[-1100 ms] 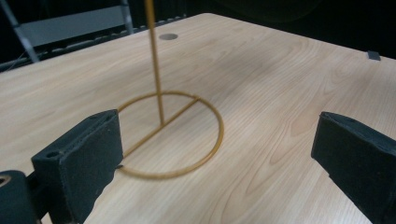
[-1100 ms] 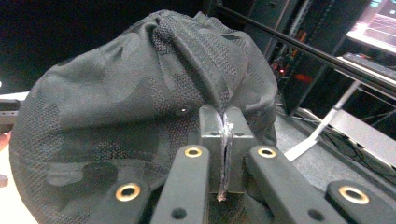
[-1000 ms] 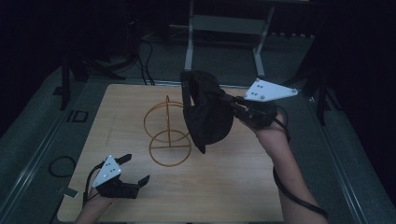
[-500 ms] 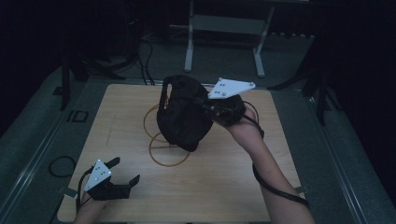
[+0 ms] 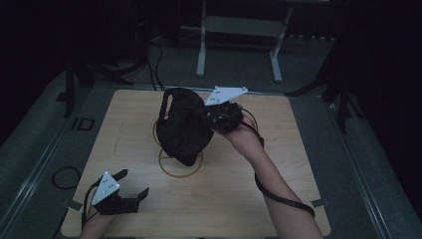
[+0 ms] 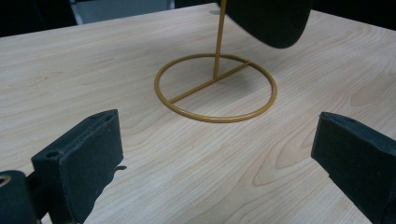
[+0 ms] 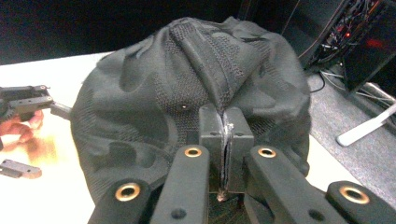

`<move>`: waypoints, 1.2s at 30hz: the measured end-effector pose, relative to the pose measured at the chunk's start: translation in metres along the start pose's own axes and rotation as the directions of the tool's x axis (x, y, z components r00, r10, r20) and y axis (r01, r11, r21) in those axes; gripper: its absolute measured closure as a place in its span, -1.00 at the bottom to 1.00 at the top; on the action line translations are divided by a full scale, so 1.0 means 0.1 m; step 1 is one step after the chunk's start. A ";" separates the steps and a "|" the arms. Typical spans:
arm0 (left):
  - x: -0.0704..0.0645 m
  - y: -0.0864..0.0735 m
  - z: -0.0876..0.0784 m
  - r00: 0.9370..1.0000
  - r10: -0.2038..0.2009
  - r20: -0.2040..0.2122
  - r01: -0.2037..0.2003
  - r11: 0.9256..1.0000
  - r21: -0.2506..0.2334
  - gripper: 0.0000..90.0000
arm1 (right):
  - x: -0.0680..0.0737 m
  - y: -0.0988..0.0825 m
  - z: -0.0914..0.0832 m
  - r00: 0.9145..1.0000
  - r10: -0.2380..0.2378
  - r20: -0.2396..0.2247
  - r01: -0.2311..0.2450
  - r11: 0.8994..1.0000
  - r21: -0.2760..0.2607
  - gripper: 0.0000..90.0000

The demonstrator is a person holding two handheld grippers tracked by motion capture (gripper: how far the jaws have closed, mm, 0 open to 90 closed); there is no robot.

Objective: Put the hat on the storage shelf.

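A black cap [image 5: 181, 127] hangs over the gold wire stand [image 5: 180, 162] at the middle of the wooden table [image 5: 278, 149]. My right gripper [image 5: 206, 115] is shut on a pinched fold of the cap's crown [image 7: 219, 79], jaws pressed together. The stand's ring base [image 6: 215, 88] and upright rod [image 6: 218, 39] lie ahead of my left gripper [image 6: 215, 154], with the cap's brim [image 6: 271, 21] hovering above them. That left gripper [image 5: 130, 185] rests open near the table's front left corner, holding nothing.
Metal frame legs [image 5: 201, 45] and cables [image 5: 157, 59] stand on the dark floor behind the table. A cable loop [image 5: 64, 177] lies off the table's left edge. A cable [image 5: 283, 196] trails from my right forearm.
My right gripper has carried the cap leftward and lower, over the stand. The left gripper has stayed near the front left corner.
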State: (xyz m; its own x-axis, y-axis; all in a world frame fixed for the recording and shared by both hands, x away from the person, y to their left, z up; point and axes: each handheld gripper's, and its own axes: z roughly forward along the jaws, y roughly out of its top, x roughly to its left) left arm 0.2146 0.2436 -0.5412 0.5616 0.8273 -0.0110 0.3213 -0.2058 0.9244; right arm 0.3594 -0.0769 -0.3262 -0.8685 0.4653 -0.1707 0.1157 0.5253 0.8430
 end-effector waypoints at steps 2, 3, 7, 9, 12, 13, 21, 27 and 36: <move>0.00 0.00 0.00 1.000 -0.001 0.000 0.001 1.000 -0.001 -0.94 | 0.01 0.00 0.03 1.000 0.005 -0.003 -0.005 1.000 0.005 0.97; 0.00 0.00 -0.01 1.000 -0.001 -0.002 0.001 1.000 -0.005 -0.94 | 0.01 -0.01 0.08 1.000 0.010 -0.007 -0.010 1.000 0.011 0.97; 0.02 0.00 -0.02 1.000 -0.006 -0.004 0.006 1.000 -0.008 -0.94 | 0.00 -0.02 0.14 1.000 0.020 -0.019 -0.020 1.000 0.019 0.96; 0.03 -0.01 -0.02 1.000 -0.007 -0.006 0.007 1.000 -0.007 -0.94 | 0.00 -0.03 0.16 1.000 0.020 -0.021 -0.020 1.000 0.019 0.96; 0.03 -0.01 -0.02 1.000 -0.007 -0.005 0.007 1.000 -0.008 -0.94 | 0.00 -0.04 0.17 0.999 0.029 -0.026 -0.028 0.999 0.016 0.88; 0.03 -0.01 -0.02 1.000 -0.009 -0.005 0.009 1.000 -0.009 -0.94 | 0.00 -0.04 0.18 0.999 0.028 -0.039 -0.028 0.999 0.016 0.80; 0.03 -0.01 -0.02 1.000 -0.013 -0.001 0.013 1.000 -0.012 -0.94 | -0.02 -0.05 0.23 0.996 0.050 -0.076 -0.049 0.999 0.024 0.54; 0.02 -0.01 -0.02 1.000 -0.016 0.003 0.016 1.000 -0.016 -0.94 | -0.04 -0.04 0.19 0.996 0.046 -0.077 -0.045 0.999 0.019 0.30; 0.02 0.00 -0.02 1.000 -0.020 0.004 0.020 1.000 -0.020 -0.94 | -0.06 -0.05 0.07 0.996 0.055 -0.072 -0.055 0.998 0.006 -0.02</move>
State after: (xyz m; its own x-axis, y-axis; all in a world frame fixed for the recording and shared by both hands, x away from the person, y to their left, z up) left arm 0.2142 0.2463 -0.5407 0.5582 0.8291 -0.0310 0.3172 -0.1787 0.9314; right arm 0.3676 -0.0768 -0.3327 -0.8932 0.4411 -0.0872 0.1658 0.5033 0.8481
